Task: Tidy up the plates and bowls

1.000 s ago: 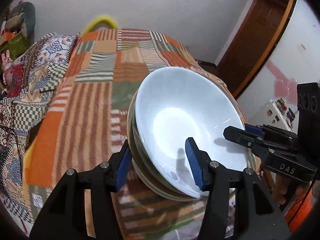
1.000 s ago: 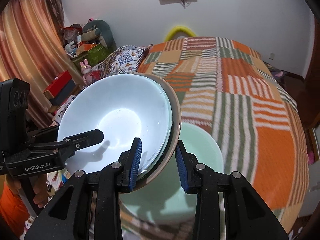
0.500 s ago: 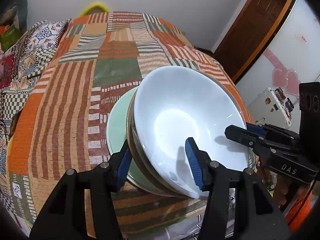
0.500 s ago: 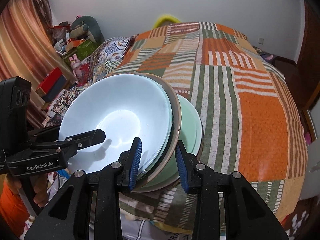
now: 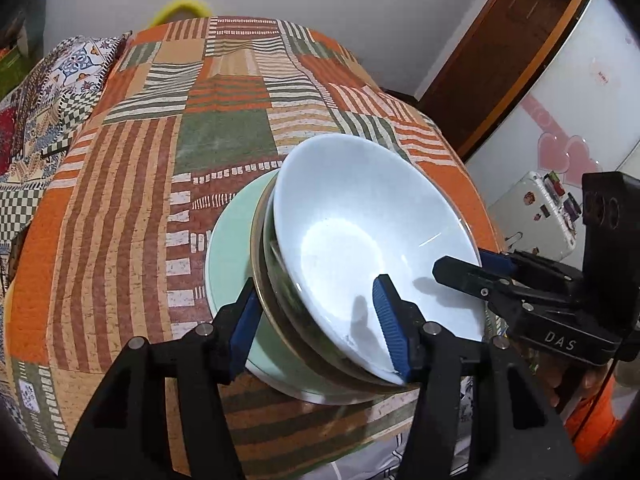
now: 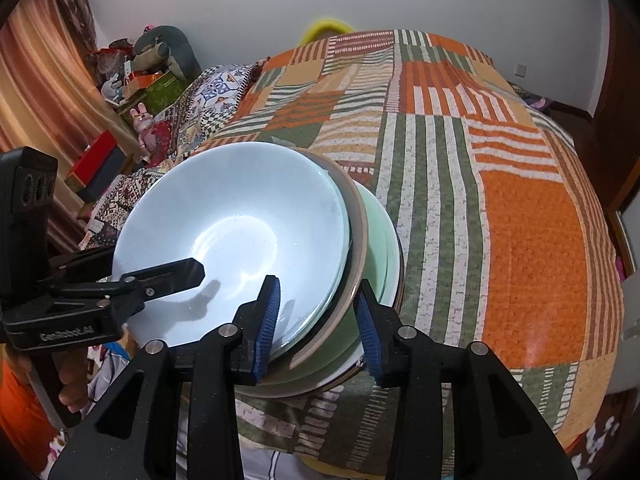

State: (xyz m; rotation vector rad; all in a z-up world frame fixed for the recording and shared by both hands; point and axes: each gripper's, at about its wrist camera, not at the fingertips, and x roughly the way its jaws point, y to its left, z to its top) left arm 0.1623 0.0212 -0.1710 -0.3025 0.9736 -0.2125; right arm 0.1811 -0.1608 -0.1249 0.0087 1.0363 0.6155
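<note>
- White bowl (image 5: 360,240) sits on top of the stack I am holding, tilted, nested inside a clear glass dish (image 5: 280,280) and a tan-rimmed plate (image 6: 358,216).
- My left gripper (image 5: 316,328) pinches the near edge of that nested stack — one blue pad (image 5: 386,320) lies inside the white bowl, the other against the underside of the tan-rimmed plate.
- My right gripper (image 6: 316,324) clamps the opposite edge the same way — its left pad inside the bowl, its right pad outside the tan rim.
- Under the held stack lies a pale green plate (image 5: 228,248) on the patchwork bedspread (image 5: 120,184), near the bed's front edge; from the right camera the tan rim looks to touch it, though I cannot tell for certain.
- Beyond the bed I see a patterned pillow (image 6: 216,88), a white wall (image 6: 240,4) and orange curtains (image 6: 36,92).
</note>
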